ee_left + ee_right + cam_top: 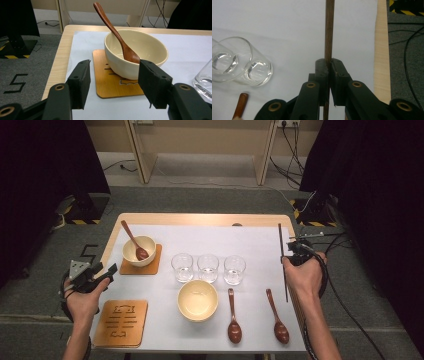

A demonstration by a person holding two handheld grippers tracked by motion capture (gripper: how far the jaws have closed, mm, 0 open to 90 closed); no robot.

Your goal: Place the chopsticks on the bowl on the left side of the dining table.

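My right gripper [290, 251] is shut on a thin dark wooden stick [283, 270] near the table's right edge. In the right gripper view the stick [329, 30] runs straight up from between the pressed jaws of the right gripper [329, 62]. My left gripper [107, 271] hovers open at the table's left edge, with nothing between its jaws. In the left gripper view that gripper [113, 75] faces a cream bowl [145, 47] holding a brown wooden spoon [112, 27], set on a wooden coaster [105, 82]. The same bowl [135, 251] sits at the back left.
Three clear glasses [208, 267] stand in a row mid-table, and an empty cream bowl [198, 300] sits in front of them. Two wooden spoons [234, 317] [277, 317] lie to its right. A second coaster [121, 322] lies at the front left. A white mat [250, 240] covers the table.
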